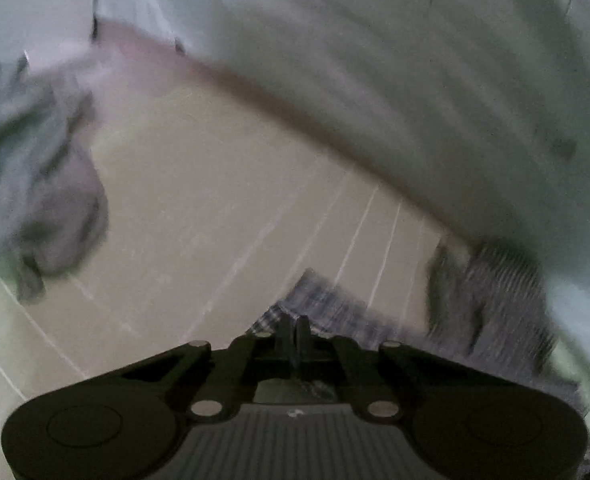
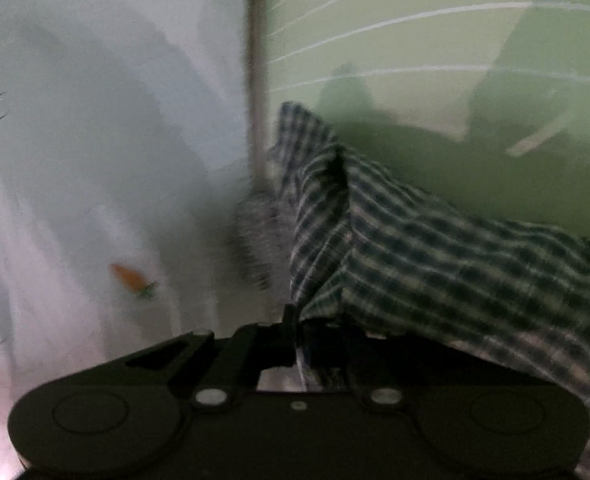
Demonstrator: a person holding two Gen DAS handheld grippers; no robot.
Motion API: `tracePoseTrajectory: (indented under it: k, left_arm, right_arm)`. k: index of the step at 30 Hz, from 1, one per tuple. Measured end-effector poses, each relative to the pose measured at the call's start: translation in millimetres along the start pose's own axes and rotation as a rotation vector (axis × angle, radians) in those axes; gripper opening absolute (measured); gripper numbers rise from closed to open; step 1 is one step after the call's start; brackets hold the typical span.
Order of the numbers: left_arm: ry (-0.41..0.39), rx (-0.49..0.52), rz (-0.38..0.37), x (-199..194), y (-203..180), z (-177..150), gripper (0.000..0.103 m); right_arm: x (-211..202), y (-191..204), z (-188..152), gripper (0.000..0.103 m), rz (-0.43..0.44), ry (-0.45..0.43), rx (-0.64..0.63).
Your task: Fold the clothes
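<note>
Both wrist views – 2 grippers, left gripper (image 1: pixel 293 330) & right gripper (image 2: pixel 295 320), clamp 1 checked garment (image 2: pixel 435 256).

a checked cloth (image 2: pixel 415 256) in dark blue-green and cream, its small squares running in stripes, fills the right of the right wrist view; in the left wrist view the same checked cloth (image 1: pixel 319 304) looks grey-blue and white. both grippers, left (image 1: pixel 293 330) and right (image 2: pixel 295 322), are black with silver rivets. a crumpled grey garment (image 1: pixel 47 184) lies far left. the surface (image 1: pixel 199 184) is beige with thin white lines, and reads pale green (image 2: pixel 415 40) in the right wrist view. a white fabric (image 2: pixel 75 140) at left bears a small orange carrot print (image 2: pixel 129 276) with a green top.
</note>
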State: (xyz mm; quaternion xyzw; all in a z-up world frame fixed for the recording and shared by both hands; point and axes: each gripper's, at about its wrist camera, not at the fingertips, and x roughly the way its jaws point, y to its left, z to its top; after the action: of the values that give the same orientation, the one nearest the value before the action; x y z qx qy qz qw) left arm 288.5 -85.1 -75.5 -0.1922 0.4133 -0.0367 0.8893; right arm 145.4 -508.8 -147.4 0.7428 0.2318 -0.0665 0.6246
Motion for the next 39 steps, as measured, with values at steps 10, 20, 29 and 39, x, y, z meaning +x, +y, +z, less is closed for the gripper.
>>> tracePoseTrajectory:
  k: [10, 20, 29, 39]
  left_arm:
    - [-0.040, 0.007, 0.119, 3.1, 33.0, 6.7, 0.001]
    - [0.005, 0.016, 0.156, 13.5, 45.2, -4.4, 0.003]
    - [0.030, -0.025, 0.101, 14.0, 54.3, -8.5, 0.043]
    - [0.079, -0.015, 0.112, 38.2, 46.3, -16.7, 0.021]
  right_arm:
    - [38.3, -8.0, -14.7, 0.022, -0.137, 0.156, -0.099]
    - [-15.4, 22.5, 10.7, 0.053, -0.155, 0.052, -0.271]
    - [40.5, 62.9, 47.4, 0.058, -0.302, -0.029, -0.523]
    - [110.8, 83.6, 69.2, 0.009, -0.399, 0.120, -0.671]
